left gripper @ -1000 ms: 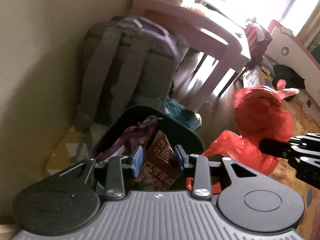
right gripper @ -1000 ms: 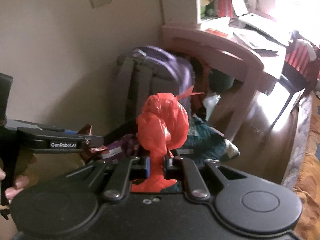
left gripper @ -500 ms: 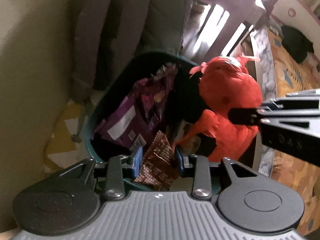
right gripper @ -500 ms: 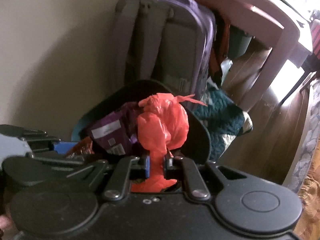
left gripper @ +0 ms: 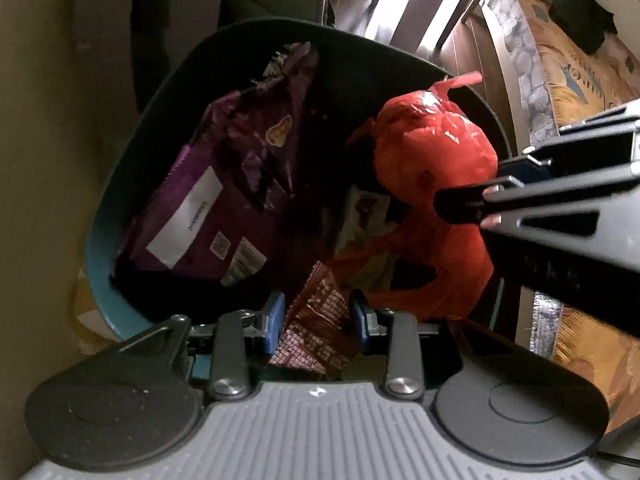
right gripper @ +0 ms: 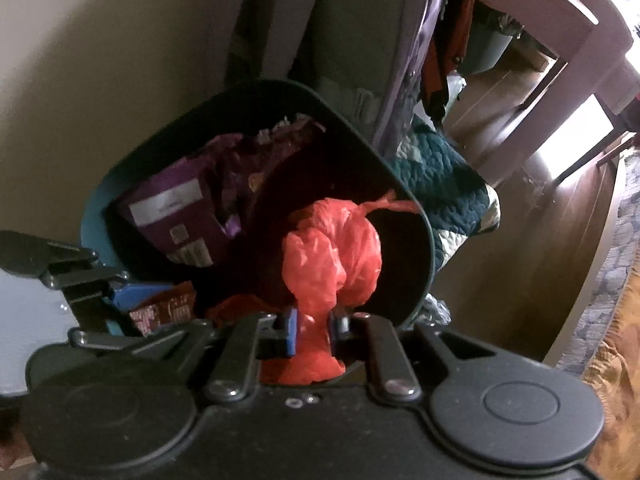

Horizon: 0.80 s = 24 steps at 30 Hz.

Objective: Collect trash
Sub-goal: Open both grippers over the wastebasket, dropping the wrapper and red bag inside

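— Both grippers have dropped toward the bin (left gripper: 120, 200) since a second ago?

— Yes, pointing steeply down. Left gripper (left gripper: 316, 316) is clamped on a brown wrapper (left gripper: 316, 332) at the near rim; right gripper (right gripper: 312, 326) pinches the red bag (right gripper: 332, 256), hanging inside.

— Contents?

— A purple packet (left gripper: 208, 216) — what lies deeper is too dark to make out.

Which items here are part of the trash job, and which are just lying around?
Job:
- left gripper, shut on brown snack wrapper
- right gripper, shut on red plastic bag
- dark bin
- purple snack bag, already in the bin

Lying about:
- backpack
- teal quilted cloth
- pink desk
- patterned rug
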{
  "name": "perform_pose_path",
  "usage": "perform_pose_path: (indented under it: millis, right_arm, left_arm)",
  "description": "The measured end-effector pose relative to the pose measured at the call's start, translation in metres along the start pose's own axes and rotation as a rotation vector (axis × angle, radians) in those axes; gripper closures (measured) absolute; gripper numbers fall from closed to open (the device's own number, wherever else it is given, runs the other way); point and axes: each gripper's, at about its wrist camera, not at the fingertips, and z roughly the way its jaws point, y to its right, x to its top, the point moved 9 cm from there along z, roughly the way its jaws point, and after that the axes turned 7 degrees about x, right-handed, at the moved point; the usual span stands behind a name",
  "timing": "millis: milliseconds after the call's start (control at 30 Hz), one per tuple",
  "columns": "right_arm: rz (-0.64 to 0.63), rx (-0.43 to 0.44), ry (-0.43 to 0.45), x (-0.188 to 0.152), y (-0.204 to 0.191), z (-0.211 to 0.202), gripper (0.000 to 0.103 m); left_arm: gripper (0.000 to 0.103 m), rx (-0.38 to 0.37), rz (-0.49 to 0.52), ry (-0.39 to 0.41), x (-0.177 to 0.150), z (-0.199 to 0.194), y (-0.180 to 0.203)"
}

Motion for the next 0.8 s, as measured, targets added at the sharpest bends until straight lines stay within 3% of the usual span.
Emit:
perform_pose_path:
  millis: [233,300,467,567,800]
  right_arm:
    - [0.032,0.02,-0.015,-0.005,0.004,0.006,0.08]
    - [0.042,0.034,-0.012,-0.006,0.004,0.004,0.074]
    - [0.066,0.074,0.03,-0.01,0.005,-0.014,0.055]
    - [0.077,0.091,0.058,-0.016,0.007,-0.031,0.051]
    - [0.09,0.133,0.133,-0.035,0.018,-0.074,0.04]
  left_arm:
    - [0.068,0.029,-0.001,-0.046,0.002,0.016,-0.005]
    - [0.067,0.014,-0.02,-0.053,0.002,0.017,-0.006]
    - [0.048,-0.008,-0.024,-0.035,0.0,0.014,-0.004]
    - [0.035,-0.036,-0.036,0.001,-0.002,0.006,-0.002]
    - [0.034,-0.073,-0.086,0.066,-0.01,-0.027,0.002]
